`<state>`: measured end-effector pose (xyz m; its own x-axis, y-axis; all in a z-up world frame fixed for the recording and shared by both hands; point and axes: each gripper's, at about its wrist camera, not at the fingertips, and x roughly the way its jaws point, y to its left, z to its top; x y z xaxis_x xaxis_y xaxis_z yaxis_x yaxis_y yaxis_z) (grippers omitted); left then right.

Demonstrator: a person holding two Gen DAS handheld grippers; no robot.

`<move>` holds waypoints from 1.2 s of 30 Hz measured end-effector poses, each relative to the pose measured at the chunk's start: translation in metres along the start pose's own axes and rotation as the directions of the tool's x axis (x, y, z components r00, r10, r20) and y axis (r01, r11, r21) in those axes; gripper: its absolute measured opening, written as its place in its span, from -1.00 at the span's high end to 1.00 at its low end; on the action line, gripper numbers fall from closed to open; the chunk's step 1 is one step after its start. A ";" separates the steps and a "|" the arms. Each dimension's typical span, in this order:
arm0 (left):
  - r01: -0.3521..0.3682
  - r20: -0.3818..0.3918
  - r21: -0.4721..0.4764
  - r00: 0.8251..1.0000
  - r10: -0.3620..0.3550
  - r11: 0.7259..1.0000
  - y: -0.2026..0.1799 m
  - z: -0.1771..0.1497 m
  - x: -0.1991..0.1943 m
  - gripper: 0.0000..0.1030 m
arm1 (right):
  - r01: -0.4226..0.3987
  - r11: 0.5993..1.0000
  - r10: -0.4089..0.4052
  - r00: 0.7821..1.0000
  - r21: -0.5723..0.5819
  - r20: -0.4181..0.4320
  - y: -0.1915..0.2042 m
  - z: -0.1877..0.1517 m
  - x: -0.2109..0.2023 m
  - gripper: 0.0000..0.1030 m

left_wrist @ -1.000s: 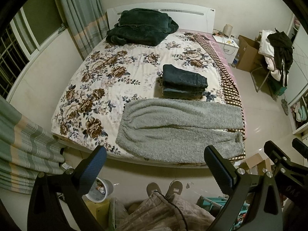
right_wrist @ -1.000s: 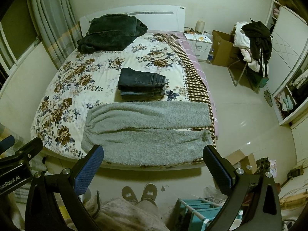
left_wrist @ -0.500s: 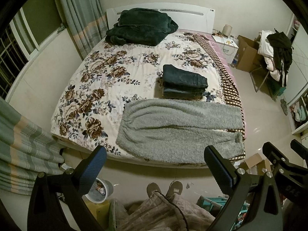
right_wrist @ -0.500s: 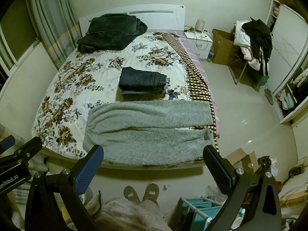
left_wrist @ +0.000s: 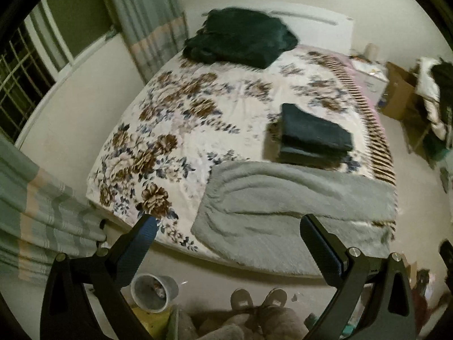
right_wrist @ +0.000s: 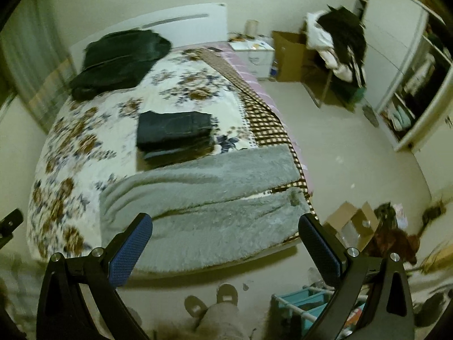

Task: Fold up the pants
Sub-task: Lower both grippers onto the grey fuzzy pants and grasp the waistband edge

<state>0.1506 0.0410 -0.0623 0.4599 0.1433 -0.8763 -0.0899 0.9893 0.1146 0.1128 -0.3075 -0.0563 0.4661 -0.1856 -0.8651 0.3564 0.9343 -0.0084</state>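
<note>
Grey fleece pants (left_wrist: 294, 209) lie spread flat across the near edge of the floral bed (left_wrist: 181, 130), waist to the left, legs running right. They also show in the right wrist view (right_wrist: 203, 206). My left gripper (left_wrist: 226, 243) is open and empty, held above the floor short of the bed edge, toward the waist end. My right gripper (right_wrist: 226, 238) is open and empty, above the near leg and toward the cuffs.
A stack of folded dark jeans (left_wrist: 314, 136) sits just behind the pants. A dark green blanket (left_wrist: 240, 39) lies by the headboard. A waste bin (left_wrist: 154, 289) stands on the floor at left, a blue rack (right_wrist: 300, 306) and cardboard box (right_wrist: 354, 223) at right.
Both grippers have moved closer to the bed. The left view has swung toward the waist end, the right view toward the cuffs. The pants have not moved.
</note>
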 end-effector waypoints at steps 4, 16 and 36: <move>-0.033 -0.108 -0.063 0.994 0.026 0.997 -0.003 0.027 0.069 -1.00 | 0.047 0.997 -0.045 0.998 0.060 -0.035 -0.003 0.029 0.066 -1.00; -0.157 -0.421 -0.415 0.906 -0.037 0.896 -0.005 0.080 0.307 -1.00 | 0.109 0.963 -0.042 0.964 0.247 -0.264 -0.038 0.122 0.367 -1.00; -0.348 -0.630 -0.564 0.768 -0.117 0.749 -0.021 0.086 0.618 -0.91 | 0.261 0.845 0.006 0.868 0.467 -0.496 -0.084 0.140 0.738 -1.00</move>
<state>0.5122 0.1114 -0.5659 -0.1924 -0.0222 -0.9811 -0.7257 0.6762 0.1270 0.5401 -0.5660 -0.6236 0.0050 -0.0041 -1.0000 0.8007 0.5991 0.0015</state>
